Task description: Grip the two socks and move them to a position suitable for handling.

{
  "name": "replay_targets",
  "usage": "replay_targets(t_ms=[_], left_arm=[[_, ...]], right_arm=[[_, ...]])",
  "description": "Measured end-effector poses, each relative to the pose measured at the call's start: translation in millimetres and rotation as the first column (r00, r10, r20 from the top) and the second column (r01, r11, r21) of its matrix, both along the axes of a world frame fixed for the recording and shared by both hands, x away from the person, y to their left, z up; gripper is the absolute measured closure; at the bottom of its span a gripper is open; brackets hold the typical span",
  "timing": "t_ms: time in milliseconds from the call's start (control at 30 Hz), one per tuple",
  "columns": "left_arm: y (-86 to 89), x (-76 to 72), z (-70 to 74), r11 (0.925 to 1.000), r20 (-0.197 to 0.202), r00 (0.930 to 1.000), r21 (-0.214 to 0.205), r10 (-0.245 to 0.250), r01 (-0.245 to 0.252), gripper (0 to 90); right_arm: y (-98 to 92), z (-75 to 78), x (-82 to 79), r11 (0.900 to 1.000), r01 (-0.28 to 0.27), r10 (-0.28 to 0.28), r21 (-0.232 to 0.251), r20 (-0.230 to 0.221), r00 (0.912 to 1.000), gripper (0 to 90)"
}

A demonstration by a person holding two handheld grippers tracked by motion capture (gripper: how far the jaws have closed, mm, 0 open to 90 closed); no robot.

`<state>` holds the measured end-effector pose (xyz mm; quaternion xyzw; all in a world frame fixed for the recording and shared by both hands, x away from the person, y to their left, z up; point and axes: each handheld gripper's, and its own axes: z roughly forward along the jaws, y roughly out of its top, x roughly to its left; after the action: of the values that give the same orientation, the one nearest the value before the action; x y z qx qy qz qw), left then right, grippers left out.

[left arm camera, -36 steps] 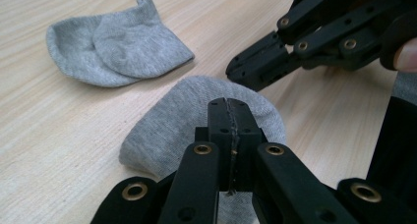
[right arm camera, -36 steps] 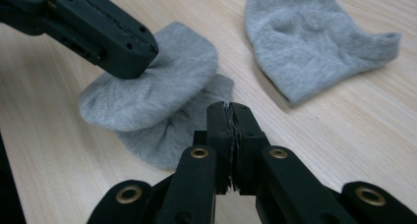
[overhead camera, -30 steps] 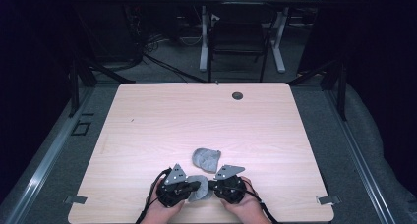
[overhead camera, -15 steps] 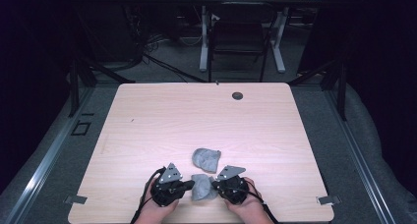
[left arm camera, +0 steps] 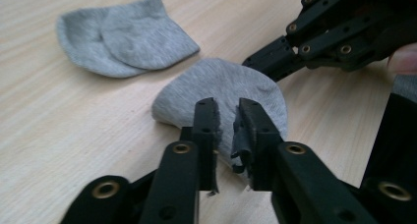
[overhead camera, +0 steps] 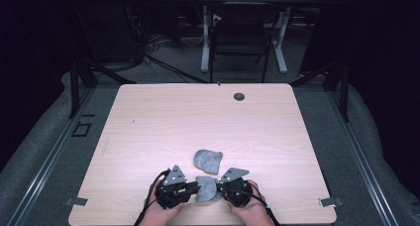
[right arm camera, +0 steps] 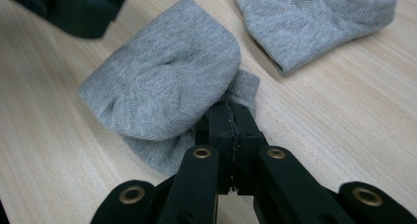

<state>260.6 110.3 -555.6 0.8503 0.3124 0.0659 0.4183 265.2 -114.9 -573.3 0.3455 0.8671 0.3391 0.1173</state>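
Two short grey socks lie near the front edge of the wooden table (overhead camera: 163, 122). The far sock (overhead camera: 208, 160) (left arm camera: 123, 37) (right arm camera: 314, 22) lies flat and free. The near sock (overhead camera: 207, 189) (left arm camera: 221, 86) (right arm camera: 167, 81) is bunched between my two grippers. My left gripper (overhead camera: 197, 189) (left arm camera: 227, 118) pinches its one side, with fabric in the narrow gap between the jaws. My right gripper (overhead camera: 220, 189) (right arm camera: 231, 118) is shut tight on the opposite edge. Hands hold both grippers at the table's front.
A small dark round hole (overhead camera: 239, 96) sits near the table's far edge. Metal brackets (overhead camera: 75, 201) mark the front corners. A chair (overhead camera: 240, 47) and desk legs stand on the floor beyond the table.
Both grippers have stayed at the front edge with the near sock between them. They have shifted only slightly.
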Motion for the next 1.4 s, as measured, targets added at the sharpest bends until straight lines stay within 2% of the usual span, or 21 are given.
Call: replay_targets(t_ms=[67,133,233,300,433,467,500,600,700,833,967,1100,1233,1300,1400], left_arm=[[-4.5,-0.4,-3.4,1.0,-0.004,1.0,-0.005,-0.001,0.001,69.7],[-12.1,-1.2,-5.3,0.9998,-0.003,0.9999,-0.01,-0.015,0.015,65.9],[-19.5,-0.8,-5.5,0.9996,-0.006,0.9996,-0.003,-0.029,0.029,65.8],[-30.3,-1.9,-8.1,0.9981,-0.01,0.9983,0.021,-0.057,0.058,65.6],[-36.9,-1.1,-14.9,0.9975,-0.02,0.9984,0.046,-0.053,0.053,64.8],[-37.1,0.2,-18.7,0.9953,-0.002,0.9983,0.077,-0.059,0.059,67.9],[-37.1,0.2,-18.7,0.9953,-0.002,0.9983,0.077,-0.059,0.059,70.5],[-35.0,0.3,-22.3,0.9964,0.019,0.9986,0.069,-0.05,0.049,75.5],[-34.4,-0.1,-21.9,0.995,0.027,0.9985,0.09,-0.047,0.044,85.2],[-34.7,-0.6,-21.8,0.9946,0.033,0.9983,0.094,-0.048,0.044,89.0],[-33.3,-1.8,-19.4,0.9939,0.049,0.9977,0.102,-0.048,0.042,90.0],[-25.4,-0.1,-10.9,0.9971,0.056,0.998,0.072,-0.028,0.024,90.0],[-13.0,1.1,-0.7,0.9983,0.052,0.9985,0.057,-0.015,0.012,90.0],[-2.8,2.6,2.3,0.9982,0.037,0.9993,0.059,0.002,-0.004,90.0],[4.3,4.4,1.0,0.9974,0.023,0.9995,0.069,0.022,-0.024,90.0]], right_arm=[[0.0,0.0,0.1,1.0,0.003,-0.003,0.002,-0.004,1.0,89.5],[0.0,-0.2,0.3,1.0,0.006,-0.006,0.005,-0.003,1.0,89.5],[0.4,-0.6,0.2,0.9999,0.012,-0.012,0.011,-0.003,0.9999,89.5],[0.2,-0.4,0.4,0.9999,0.014,-0.013,0.011,-0.008,0.9999,89.6],[-0.1,-0.5,0.4,0.9998,0.011,-0.01,0.017,-0.013,0.9999,89.6],[-0.2,-0.6,0.3,0.9998,0.011,-0.011,0.018,-0.013,0.9999,89.6],[-0.2,-0.6,0.3,0.9998,0.011,-0.011,0.018,-0.013,0.9999,89.6],[-0.3,-0.8,0.2,0.9998,0.013,-0.013,0.017,-0.01,0.9999,89.8],[-0.4,-0.9,0.4,0.9998,0.012,-0.012,0.017,-0.01,0.9999,89.8],[-0.5,-0.9,0.5,0.9998,0.01,-0.01,0.017,-0.011,0.9999,89.9],[-0.8,-0.9,0.7,0.9998,0.008,-0.007,0.017,-0.012,0.9999,89.9],[-0.8,-0.8,0.6,0.9998,0.01,-0.01,0.016,-0.014,0.9999,89.9],[-0.7,-0.9,0.7,0.9996,0.019,-0.019,0.02,-0.012,0.9997,89.9],[-0.8,-0.6,0.8,0.9997,0.017,-0.017,0.016,-0.014,0.9998,89.9],[-0.8,-0.6,0.4,0.9996,0.024,-0.024,0.016,-0.013,0.9996,89.9]])
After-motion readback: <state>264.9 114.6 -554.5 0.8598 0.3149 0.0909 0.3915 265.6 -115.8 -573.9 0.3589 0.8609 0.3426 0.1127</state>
